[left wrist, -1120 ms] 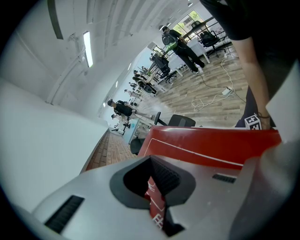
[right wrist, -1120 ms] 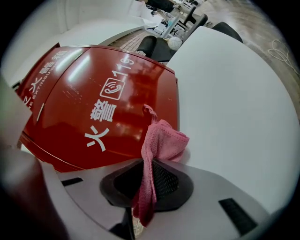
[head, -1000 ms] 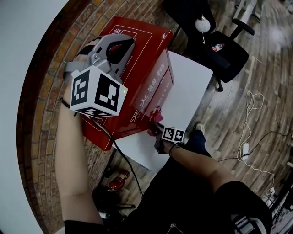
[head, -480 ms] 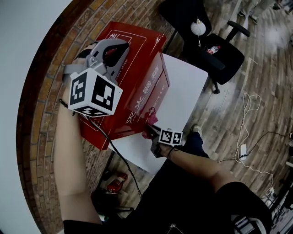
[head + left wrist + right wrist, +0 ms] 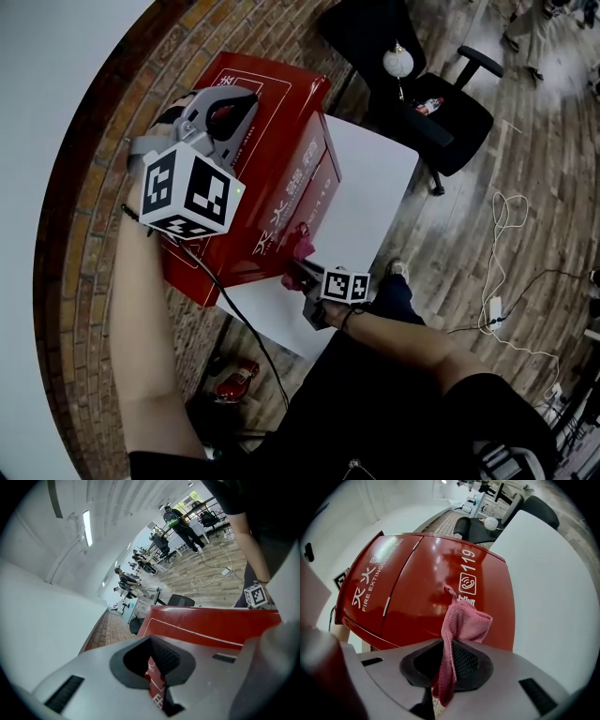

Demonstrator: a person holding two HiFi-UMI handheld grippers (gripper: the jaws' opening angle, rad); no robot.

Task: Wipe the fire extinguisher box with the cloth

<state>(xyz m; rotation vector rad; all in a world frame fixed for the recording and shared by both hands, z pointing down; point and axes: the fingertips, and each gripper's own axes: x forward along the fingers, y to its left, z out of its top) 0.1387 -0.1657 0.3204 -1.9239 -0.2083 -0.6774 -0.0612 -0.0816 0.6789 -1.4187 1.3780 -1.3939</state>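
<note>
pink cloth (image 5: 461,623) is pinched by one end in the clenched jaws of the right tool (image 5: 445,666). its free fold stands up against the red front of the fire extinguisher box (image 5: 417,583) (whether it actually touches the panel cannot be told). held this way, the soft fold appears meant to lead, so fabric rather than the jaws does the rubbing. from the head view the cloth sits low on the lettered front face, which suggests most of that panel is yet to be wiped. the left tool (image 5: 157,667), shut tight on nothing, is poised over the box's top, probably to steady it against the push of the wiping. the box stands between a brick strip (image 5: 103,159) and a white surface (image 5: 375,178), with a black office chair (image 5: 441,103) beyond.
</note>
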